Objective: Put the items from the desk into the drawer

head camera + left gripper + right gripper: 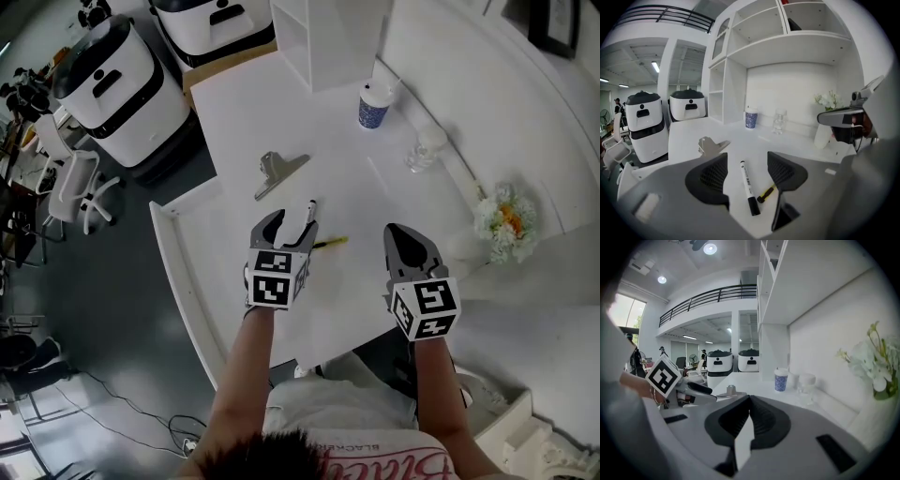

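A white marker with a black cap (747, 185) lies on the white desk (281, 112), right between the spread fingers of my left gripper (747, 171). The head view shows this marker (310, 211) beside the left gripper (291, 223), which is open and holds nothing. A short yellow and black pen (330, 244) (766, 193) rests just right of the marker. Farther off lies a silver binder clip (277, 171) (710, 145). My right gripper (398, 230) (749, 401) hovers over the desk's near right part, shut and empty.
A blue patterned paper cup (373, 106), a clear glass (427, 148) and a vase of white flowers (506, 216) stand along the wall. A white shelf unit (328, 37) is at the back. A long, white, rimmed tray (178, 262), perhaps the open drawer, runs along the desk's left.
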{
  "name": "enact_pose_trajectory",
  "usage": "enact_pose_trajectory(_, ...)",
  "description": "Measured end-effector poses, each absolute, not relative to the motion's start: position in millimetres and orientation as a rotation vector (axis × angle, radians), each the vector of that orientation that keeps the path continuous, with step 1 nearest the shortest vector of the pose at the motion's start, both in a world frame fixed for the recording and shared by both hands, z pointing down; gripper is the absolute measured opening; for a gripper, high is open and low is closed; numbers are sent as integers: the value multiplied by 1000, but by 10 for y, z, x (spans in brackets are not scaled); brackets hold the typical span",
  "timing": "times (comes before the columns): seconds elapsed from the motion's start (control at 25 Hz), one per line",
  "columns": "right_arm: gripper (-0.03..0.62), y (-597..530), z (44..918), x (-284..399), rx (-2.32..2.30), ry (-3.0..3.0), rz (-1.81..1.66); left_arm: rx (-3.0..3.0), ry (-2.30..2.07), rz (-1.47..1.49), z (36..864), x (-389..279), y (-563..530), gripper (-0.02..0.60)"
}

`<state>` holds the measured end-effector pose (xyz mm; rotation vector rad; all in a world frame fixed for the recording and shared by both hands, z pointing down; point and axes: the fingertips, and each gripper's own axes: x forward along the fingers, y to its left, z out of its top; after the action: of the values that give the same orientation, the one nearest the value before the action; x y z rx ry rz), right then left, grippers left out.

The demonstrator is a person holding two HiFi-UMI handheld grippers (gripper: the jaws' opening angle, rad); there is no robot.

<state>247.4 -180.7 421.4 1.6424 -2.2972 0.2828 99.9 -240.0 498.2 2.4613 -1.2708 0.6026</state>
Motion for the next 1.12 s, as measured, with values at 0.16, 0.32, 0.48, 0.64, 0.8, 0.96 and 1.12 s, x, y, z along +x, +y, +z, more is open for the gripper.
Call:
enact_pose_trajectory(0.16,8,-1830,4338,2495,1628,-2284,323,2403,-1240,702,5296,1017,-2436,272)
enact_pose_trajectory(0.32,8,-1850,4416,2516,1618,-2277,349,2344,-1213,783,5549,1041,-2480,255)
enact_pose_trajectory(0.48,8,-1865,4482,2509,1595,-2277,366,2272,-1167,851,5830,1091,-2494,252)
enact_pose_trajectory(0.64,8,-1878,4512,2515,1575,-2278,369,2204,-1140,957,6029,1123,-2496,250)
enact_pose_trajectory(0.8,8,-1874,4545,2558,1567,-2274,376,2171,-1137,996,6087,1120,-2507,244)
enact_pose_trajectory(0.96,8,-1895,4534,2593,1563,-2280,374,2155,-1133,1010,6071,1132,-2508,236)
enact_pose_trajectory(1.12,8,-1892,4527,2606,1549,-2289,366,2135,-1122,1011,6094,1159,-2487,78)
